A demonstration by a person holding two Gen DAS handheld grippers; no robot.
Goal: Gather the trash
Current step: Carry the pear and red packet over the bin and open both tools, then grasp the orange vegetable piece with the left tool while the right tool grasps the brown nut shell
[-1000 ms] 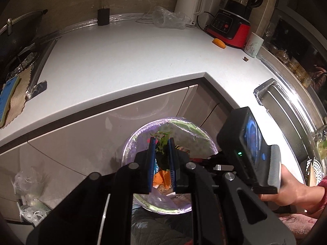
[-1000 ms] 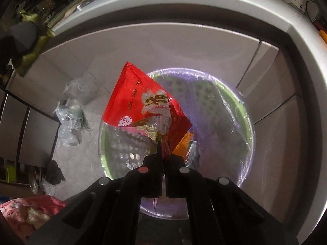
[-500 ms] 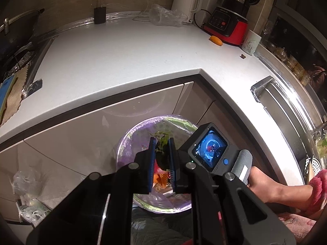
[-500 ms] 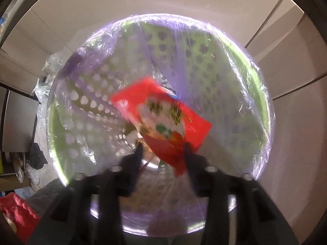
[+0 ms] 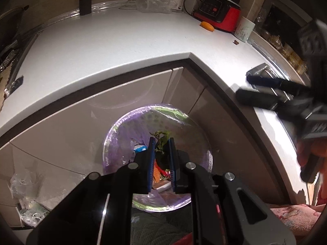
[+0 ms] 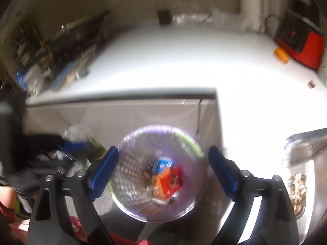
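Right claw (image 6: 161, 163) is just opening wide, nothing between; red packet (image 6: 170, 181) lying in the bin (image 6: 190, 140). Left claw (image 5: 161, 143) is pinching green scraps (image 5: 160, 143) at twelve o'clock over it.

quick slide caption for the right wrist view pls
Right gripper, jaws just opened and empty, above the lined trash bin where the red snack wrapper lies.

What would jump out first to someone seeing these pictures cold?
The round bin lined with a purple bag, on the floor against the cabinets, with a red snack wrapper lying among the rubbish inside. Above it the right gripper stands wide open and empty, its jaws having just been opening. The left gripper pinches a leafy green scrap over the bin.
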